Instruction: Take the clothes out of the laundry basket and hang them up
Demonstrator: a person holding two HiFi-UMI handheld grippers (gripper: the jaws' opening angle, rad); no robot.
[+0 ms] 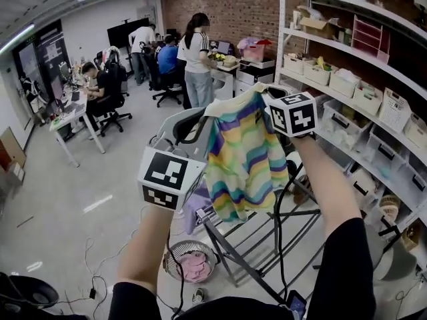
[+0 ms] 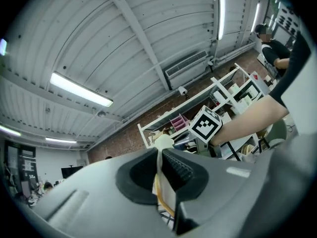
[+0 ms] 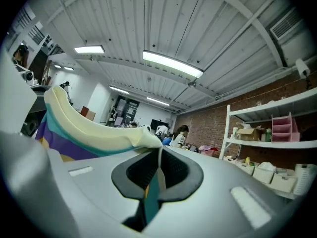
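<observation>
I hold up a shirt [image 1: 243, 159] with wavy pastel stripes and a cream collar, stretched between both grippers. My left gripper [image 1: 205, 117] is shut on its left shoulder, and the cream fabric [image 2: 162, 142] shows pinched between the left jaws [image 2: 159, 158]. My right gripper [image 1: 262, 100] is shut on the other shoulder; in its own view the shirt [image 3: 89, 128] trails left from the closed jaws [image 3: 157, 158]. On the floor below stands a round wire laundry basket [image 1: 175, 253] holding pink clothes [image 1: 195, 265]. A black drying rack [image 1: 267, 239] stands under the shirt.
White shelves with bins [image 1: 360, 92] line the brick wall on the right. Several people [image 1: 193, 59] sit or stand at desks at the back left. Cables [image 1: 93, 272] lie on the grey floor near the basket. A dark bag [image 1: 30, 292] sits at the bottom left.
</observation>
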